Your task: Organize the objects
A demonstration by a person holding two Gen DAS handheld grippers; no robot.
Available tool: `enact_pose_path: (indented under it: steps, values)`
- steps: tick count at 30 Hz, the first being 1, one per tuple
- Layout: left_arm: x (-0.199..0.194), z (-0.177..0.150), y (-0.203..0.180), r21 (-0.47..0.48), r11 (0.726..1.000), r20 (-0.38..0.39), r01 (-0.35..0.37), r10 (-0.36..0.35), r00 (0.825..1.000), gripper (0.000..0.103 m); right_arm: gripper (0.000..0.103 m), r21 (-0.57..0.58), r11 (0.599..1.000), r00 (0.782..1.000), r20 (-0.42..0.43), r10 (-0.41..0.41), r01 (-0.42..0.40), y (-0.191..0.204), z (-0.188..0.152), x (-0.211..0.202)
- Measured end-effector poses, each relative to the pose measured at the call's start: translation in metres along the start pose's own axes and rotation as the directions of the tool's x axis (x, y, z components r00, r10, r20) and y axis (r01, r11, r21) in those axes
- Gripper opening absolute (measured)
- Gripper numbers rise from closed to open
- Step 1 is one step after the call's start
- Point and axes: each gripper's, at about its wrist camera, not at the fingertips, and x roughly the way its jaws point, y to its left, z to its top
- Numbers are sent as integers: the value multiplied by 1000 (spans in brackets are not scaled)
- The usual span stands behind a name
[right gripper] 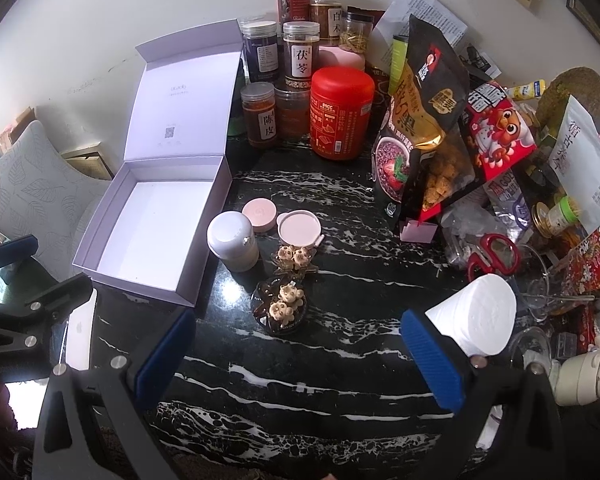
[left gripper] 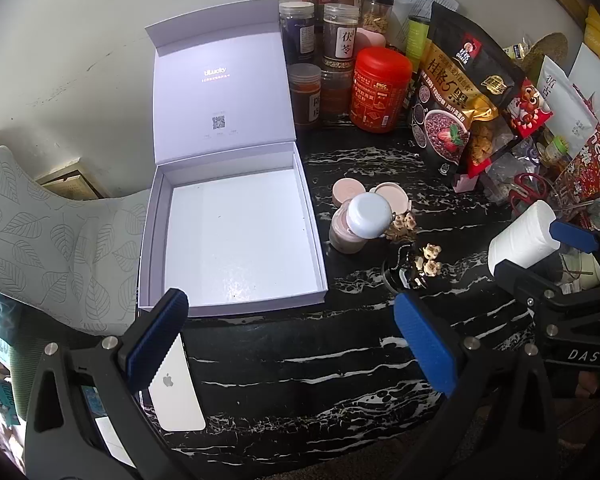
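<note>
Blue-padded fingers of the left hand-held gripper point(left gripper: 292, 336) stand spread wide above the black marbled bench point(left gripper: 320, 360), with nothing between them. Beneath its left finger lies a white phone point(left gripper: 178, 392), back up, at the bench's near edge. The right hand-held gripper point(right gripper: 300, 354) is likewise spread wide and empty over bare bench; a white paper roll point(right gripper: 478, 316) lies just beyond its right finger, though whether they touch cannot be told.

Left of centre sits a white box point(right gripper: 148, 236), open and empty, its hinged lid standing upright against the wall. Just right of the box is a cluster of small things: a capped white jar point(right gripper: 232, 240), a pink round tin point(right gripper: 259, 214), and a pink lid point(right gripper: 300, 227), all close together. Nearer the camera are two small bear charms point(right gripper: 294, 256) and a dark round case point(right gripper: 280, 308) with two more bear figures on it.

Along the back stand herb jars point(right gripper: 300, 54) and a red canister point(right gripper: 342, 114). To the right are snack bags point(right gripper: 424, 120) and red scissors point(right gripper: 496, 258) among clutter.
</note>
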Motion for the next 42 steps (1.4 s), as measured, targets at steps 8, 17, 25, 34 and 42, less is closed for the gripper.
enact_pose_path:
  steps: [8,17,25,34,42]
  values:
    - [0,0,-1,2,1000,-1,0,0,1000,103,103,1,1000,1000,1,-3,3,-1,-3,-2]
    - [-2,-4,-1,4,1000,0,3,-3,1000,103,103,3,1000,1000,0,-3,3,0,-5,-3]
    - [-6,-7,-1,10,1000,0,2,-2,1000,103,103,6,1000,1000,-2,-4,4,-1,-5,-4]
    - [-4,-5,1,17,1000,-1,-4,4,1000,103,103,2,1000,1000,3,-4,4,-2,-3,-4]
    - [1,-6,1,19,1000,-21,-6,7,1000,103,103,3,1000,1000,-5,3,-3,-1,-3,0]
